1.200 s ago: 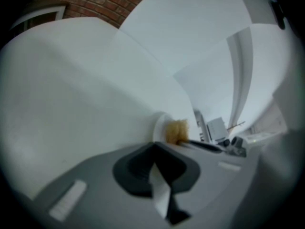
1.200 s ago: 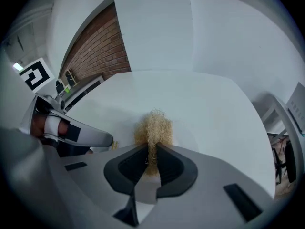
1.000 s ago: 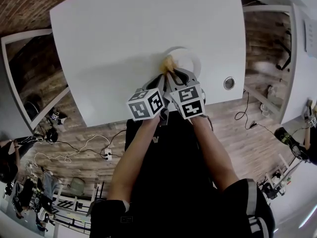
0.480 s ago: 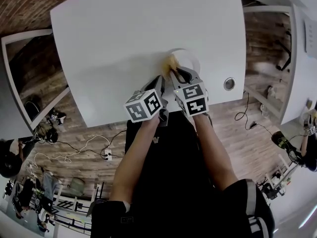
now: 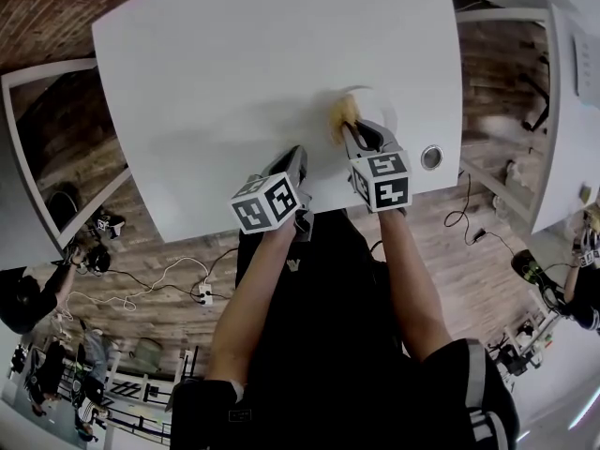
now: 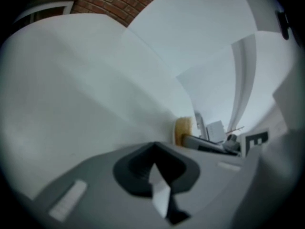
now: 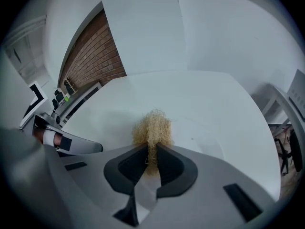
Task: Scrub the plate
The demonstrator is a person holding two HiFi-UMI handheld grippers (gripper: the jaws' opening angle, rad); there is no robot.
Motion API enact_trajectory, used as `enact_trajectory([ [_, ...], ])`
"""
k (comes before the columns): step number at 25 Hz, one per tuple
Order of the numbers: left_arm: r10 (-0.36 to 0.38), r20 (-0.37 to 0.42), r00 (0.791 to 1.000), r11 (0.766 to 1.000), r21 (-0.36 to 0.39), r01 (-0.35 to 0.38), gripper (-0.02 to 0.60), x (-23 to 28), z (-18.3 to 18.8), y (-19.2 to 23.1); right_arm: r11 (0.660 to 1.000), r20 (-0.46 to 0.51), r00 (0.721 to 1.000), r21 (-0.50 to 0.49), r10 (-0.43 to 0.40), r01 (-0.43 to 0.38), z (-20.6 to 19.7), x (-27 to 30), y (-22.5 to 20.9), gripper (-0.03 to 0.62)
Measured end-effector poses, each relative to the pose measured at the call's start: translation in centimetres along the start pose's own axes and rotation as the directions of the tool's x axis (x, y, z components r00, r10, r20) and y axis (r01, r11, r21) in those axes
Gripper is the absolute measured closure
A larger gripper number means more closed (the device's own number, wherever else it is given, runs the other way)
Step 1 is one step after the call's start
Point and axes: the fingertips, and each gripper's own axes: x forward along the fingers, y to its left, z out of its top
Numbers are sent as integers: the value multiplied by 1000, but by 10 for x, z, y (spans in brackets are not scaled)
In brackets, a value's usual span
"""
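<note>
The right gripper (image 5: 354, 135) is clamping a tan fibrous scrubber (image 5: 341, 112) in its jaws to rub the white plate (image 5: 381, 108) near the bench's (image 5: 234, 64) near edge, while the left gripper (image 5: 297, 155), jaws closed and empty, is waiting just beside it.

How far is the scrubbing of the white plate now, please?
Done: the tan fibrous scrubber is clamped in the right tool. In hand: the scrubber lies over the round white plate, near its left edge. Left: the plate shows no clear dirt or foam, so the remaining scrubbing cannot be judged. The left tool is shut, empty, away from the plate.
</note>
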Motion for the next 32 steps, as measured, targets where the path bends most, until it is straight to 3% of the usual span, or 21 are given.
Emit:
enact_trajectory([
  [4, -88, -29, 996, 996, 19, 88, 578, 5, -4, -26, 999, 4, 999, 32, 33, -33, 0, 1, 9, 551],
  [8, -127, -44, 991, 991, 26, 128, 578, 12, -7, -44, 996, -4, 996, 19, 84, -84, -3, 4, 33, 551],
  [17, -81, -77, 994, 997, 8, 82, 578, 19, -8, -35, 989, -7, 990, 28, 144, -144, -2, 5, 45, 550],
  [23, -49, -57, 997, 999, -1, 49, 580, 13, -5, -27, 994, -10, 994, 10, 108, -108, -4, 2, 37, 549],
  [32, -37, -52, 998, 999, 5, 37, 580, 17, -1, -31, 999, 4, 1000, 43, -7, 7, -7, -15, -21, 549],
])
